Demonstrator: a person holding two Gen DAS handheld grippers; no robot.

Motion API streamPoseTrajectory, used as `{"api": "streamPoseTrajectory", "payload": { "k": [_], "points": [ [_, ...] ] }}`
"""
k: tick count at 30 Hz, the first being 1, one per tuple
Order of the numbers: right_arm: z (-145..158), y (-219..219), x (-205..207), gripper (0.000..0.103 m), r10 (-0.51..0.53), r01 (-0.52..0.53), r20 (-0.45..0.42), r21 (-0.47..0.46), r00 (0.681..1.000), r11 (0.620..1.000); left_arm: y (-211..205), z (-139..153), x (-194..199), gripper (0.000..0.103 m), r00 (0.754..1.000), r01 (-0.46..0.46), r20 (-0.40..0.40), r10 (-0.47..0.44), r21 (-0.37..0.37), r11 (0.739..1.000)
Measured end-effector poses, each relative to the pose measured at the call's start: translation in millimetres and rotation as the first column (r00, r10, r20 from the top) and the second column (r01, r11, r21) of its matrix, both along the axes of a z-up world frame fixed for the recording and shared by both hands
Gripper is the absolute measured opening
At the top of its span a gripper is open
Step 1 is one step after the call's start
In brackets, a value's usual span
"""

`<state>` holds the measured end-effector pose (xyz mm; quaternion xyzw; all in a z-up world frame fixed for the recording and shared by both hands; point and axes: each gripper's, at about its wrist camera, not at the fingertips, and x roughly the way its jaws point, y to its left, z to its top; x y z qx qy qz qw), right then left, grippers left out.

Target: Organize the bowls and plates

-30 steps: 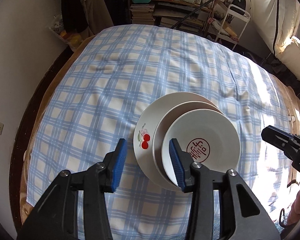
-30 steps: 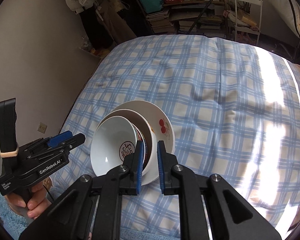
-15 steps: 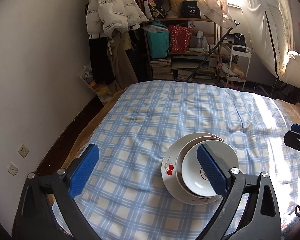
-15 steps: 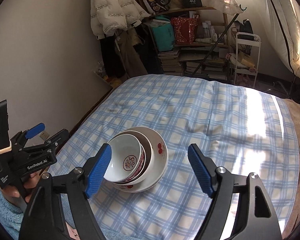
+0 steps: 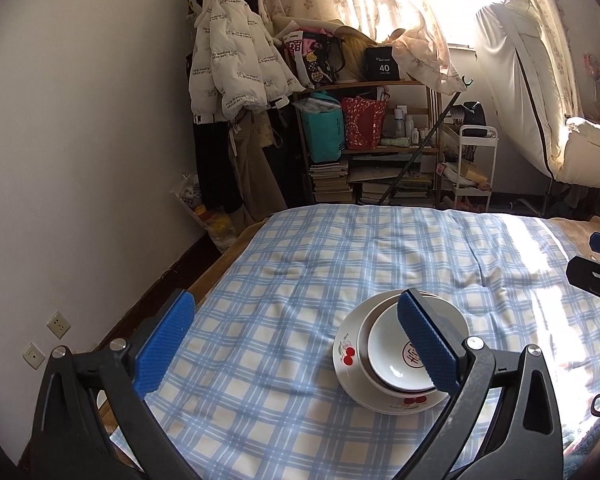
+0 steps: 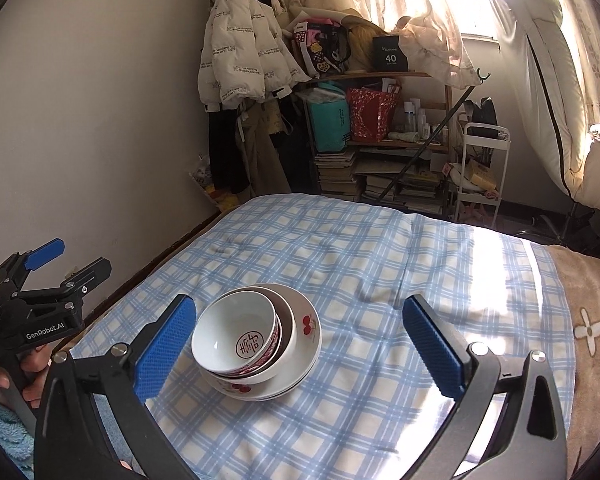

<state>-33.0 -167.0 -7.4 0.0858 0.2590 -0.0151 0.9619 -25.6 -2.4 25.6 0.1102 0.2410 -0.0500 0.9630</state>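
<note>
A stack of dishes sits on the blue checked cloth: a white plate with cherries at the bottom, a brown-rimmed bowl on it, and a white bowl with a red character on top. The stack also shows in the left wrist view, where the top bowl is partly behind my right pad. My left gripper is open and empty, back from the stack. My right gripper is open and empty, above and behind the stack.
The cloth covers a bed with a brown blanket at the right. A wall runs along the left. A cluttered shelf, a hanging white jacket and a white cart stand beyond the far edge.
Both grippers have opened wide and pulled back and up from the stack. The right gripper let go of the bowl rim; the stack stays put.
</note>
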Motion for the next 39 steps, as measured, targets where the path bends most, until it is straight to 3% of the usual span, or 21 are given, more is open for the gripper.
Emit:
{"api": "streamPoseTrajectory", "payload": {
  "k": [13,39],
  "points": [
    [1.2,0.0,-6.5,0.103,-0.010,0.010,0.025,0.001,1.000,1.000,4.2,-3.6,-5.6,0.100,1.000,-0.016,0.005,0.016,0.007,1.000],
    [-7.3,0.7,-1.7,0.103,-0.028,0.028,-0.014,-0.011,0.999,1.000,-4.7,-9.7,-0.2,0.100,1.000,0.009,-0.027,-0.008,0.031,0.999]
  ]
}}
